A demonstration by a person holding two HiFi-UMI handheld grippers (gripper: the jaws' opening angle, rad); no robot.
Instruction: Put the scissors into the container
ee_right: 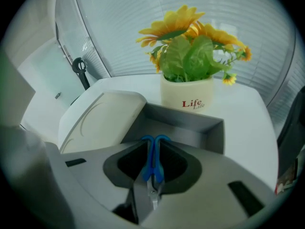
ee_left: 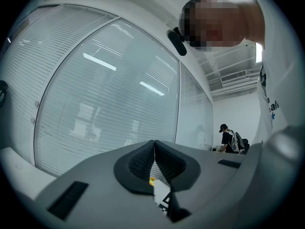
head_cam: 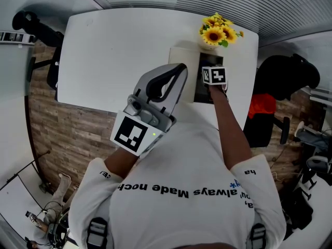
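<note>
At twelve o'clock on the white table (head_cam: 114, 56) we see a cream pot (ee_right: 187, 94) of sunflowers (ee_right: 190, 37), and just beside it, toward six o'clock, the grey container (ee_right: 190, 128) stands open. Its pale lid (ee_right: 102, 118) is tipped back at about nine o'clock of the box.

We hold the right gripper (ee_right: 153, 149) over the container, arm stretched out toward one o'clock. Its jaws are pinched narrow on the scissors (ee_right: 153, 168). The blue handles lie between the pads and point at twelve o'clock toward the container's hollow, while the metal blades point back at six o'clock toward the camera. We cannot tell whether the handle loops touch the container's wall or float just above it.

We carry the left gripper (head_cam: 166, 84) raised close to the chest, near the table's near edge and well apart from the container. Its jaws are pressed together with nothing between them, and it aims up at a wall of glass and white blinds (ee_left: 95, 89).

A black chair (head_cam: 282, 77) stands at three o'clock of the table.
</note>
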